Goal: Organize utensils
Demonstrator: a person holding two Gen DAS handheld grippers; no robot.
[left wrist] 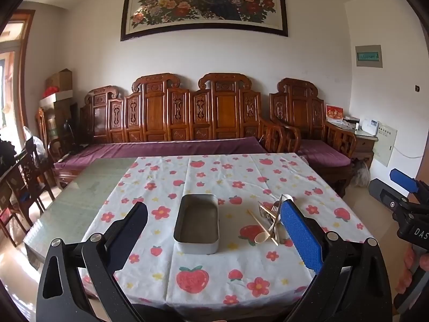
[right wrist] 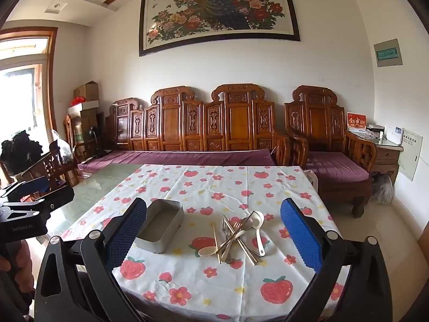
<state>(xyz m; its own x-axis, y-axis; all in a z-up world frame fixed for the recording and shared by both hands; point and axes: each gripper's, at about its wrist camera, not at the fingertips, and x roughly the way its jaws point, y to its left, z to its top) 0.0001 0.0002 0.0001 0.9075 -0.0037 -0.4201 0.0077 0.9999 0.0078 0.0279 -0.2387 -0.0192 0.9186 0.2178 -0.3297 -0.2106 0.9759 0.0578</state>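
Note:
An empty rectangular metal tin (left wrist: 196,222) (right wrist: 160,225) sits on the strawberry-print tablecloth (left wrist: 214,177) (right wrist: 214,185). To its right lies a jumbled pile of utensils (right wrist: 238,236) (left wrist: 269,221): wooden chopsticks, a fork, a beige spoon and a white ladle-type spoon (right wrist: 258,230). My left gripper (left wrist: 214,212) is open and empty, held above the near table edge, framing the tin. My right gripper (right wrist: 214,214) is open and empty, framing the tin and the pile. Each gripper shows at the edge of the other's view.
The cloth covers the right part of a glass-topped table (left wrist: 80,196) (right wrist: 107,179). A carved wooden sofa with purple cushions (left wrist: 174,123) (right wrist: 201,134) stands behind. Wooden chairs (left wrist: 24,177) stand at the left.

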